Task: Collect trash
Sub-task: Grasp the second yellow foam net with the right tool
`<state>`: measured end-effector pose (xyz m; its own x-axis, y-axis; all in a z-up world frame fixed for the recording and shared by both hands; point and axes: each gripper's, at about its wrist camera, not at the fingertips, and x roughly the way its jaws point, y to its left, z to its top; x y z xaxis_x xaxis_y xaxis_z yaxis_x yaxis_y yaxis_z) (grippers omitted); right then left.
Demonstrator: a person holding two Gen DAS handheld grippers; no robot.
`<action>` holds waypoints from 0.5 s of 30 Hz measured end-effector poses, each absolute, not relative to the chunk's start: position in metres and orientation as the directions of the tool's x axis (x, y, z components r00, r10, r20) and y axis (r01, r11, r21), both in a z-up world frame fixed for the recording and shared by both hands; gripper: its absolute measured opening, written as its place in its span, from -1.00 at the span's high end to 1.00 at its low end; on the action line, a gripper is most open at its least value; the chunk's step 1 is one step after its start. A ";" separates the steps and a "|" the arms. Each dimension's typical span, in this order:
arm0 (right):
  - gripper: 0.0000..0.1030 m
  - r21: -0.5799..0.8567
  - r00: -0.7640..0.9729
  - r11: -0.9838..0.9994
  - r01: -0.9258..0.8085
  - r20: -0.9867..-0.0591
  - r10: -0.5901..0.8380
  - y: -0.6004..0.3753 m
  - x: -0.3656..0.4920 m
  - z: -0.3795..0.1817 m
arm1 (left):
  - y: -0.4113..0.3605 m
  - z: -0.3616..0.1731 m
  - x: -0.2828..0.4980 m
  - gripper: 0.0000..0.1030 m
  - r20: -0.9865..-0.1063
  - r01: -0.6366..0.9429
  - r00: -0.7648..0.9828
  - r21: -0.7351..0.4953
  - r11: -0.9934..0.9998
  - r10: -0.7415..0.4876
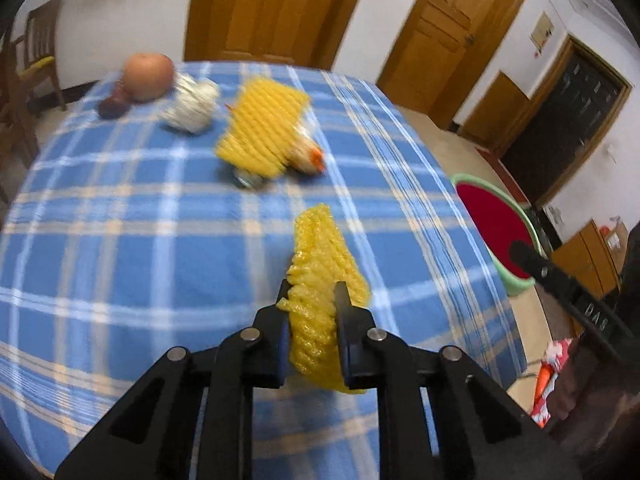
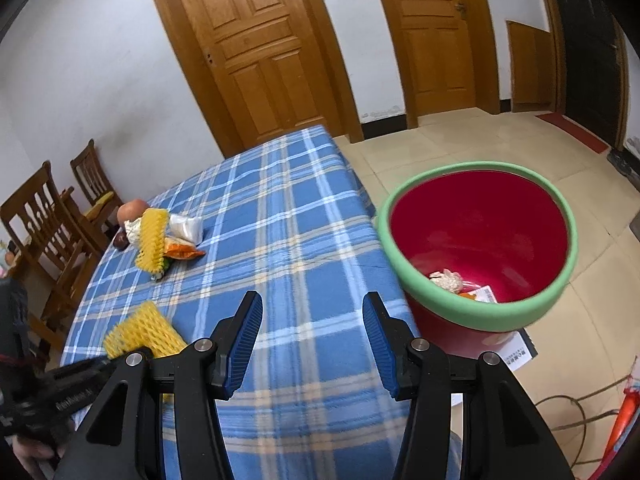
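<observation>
A: Biggest first. The tabletop (image 2: 288, 216) under its blue plaid cloth carries everything. Why does the bin (image 2: 476, 316) sit on the floor to the right of the right gripper (image 2: 312, 332)?

B: My guess: close by the tabletop edge, so rubbish can be carried off the cloth and dropped straight in. It already holds scraps, something pale and crumpled plus paper, low in the red interior.

A: Left gripper (image 1: 310, 300)?

B: Pinching a yellow foam net (image 1: 324, 276), the fruit-sleeve kind. Jaws pressed onto its near end; the rest sticks out ahead of the fingers, over the cloth. Whether it is lifted clear, cannot tell. Soft mesh, so a squeeze at one end should be enough to carry it.

A: And the right one?

B: Spread wide, blue pads facing each other, nothing between them. It hangs over the near tabletop with the bin just off to its right. Idle, I'd judge, or ready for the next piece.

A: What remains?

B: A cluster well ahead of the left gripper: second yellow foam net (image 1: 262, 128), orange-and-white wrapper (image 1: 306, 152) tucked against its right side, white foam net (image 1: 192, 106) further left. Something small and dark pokes out under the yellow one; too blurred to name.

A: The apple (image 1: 148, 76)?

B: Farthest back-left, a small dark fruit (image 1: 114, 106) touching it. Probably not trash; left alone, I'd think.
</observation>
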<state>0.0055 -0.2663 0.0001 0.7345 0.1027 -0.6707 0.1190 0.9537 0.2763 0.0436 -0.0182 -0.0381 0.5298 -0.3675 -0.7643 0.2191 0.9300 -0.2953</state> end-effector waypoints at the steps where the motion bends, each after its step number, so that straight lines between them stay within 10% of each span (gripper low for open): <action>1: -0.04 0.276 0.734 0.955 0.109 -0.670 0.110 -0.262 0.009 0.001 | -0.012 -0.035 0.046 0.65 -0.759 0.208 0.544 -0.292 0.934 -0.358; 15: -0.04 0.287 0.701 0.956 -0.054 -0.671 0.241 -0.180 0.085 0.013 | 0.073 -0.008 0.098 0.65 -0.696 0.066 0.673 -0.280 0.958 -0.250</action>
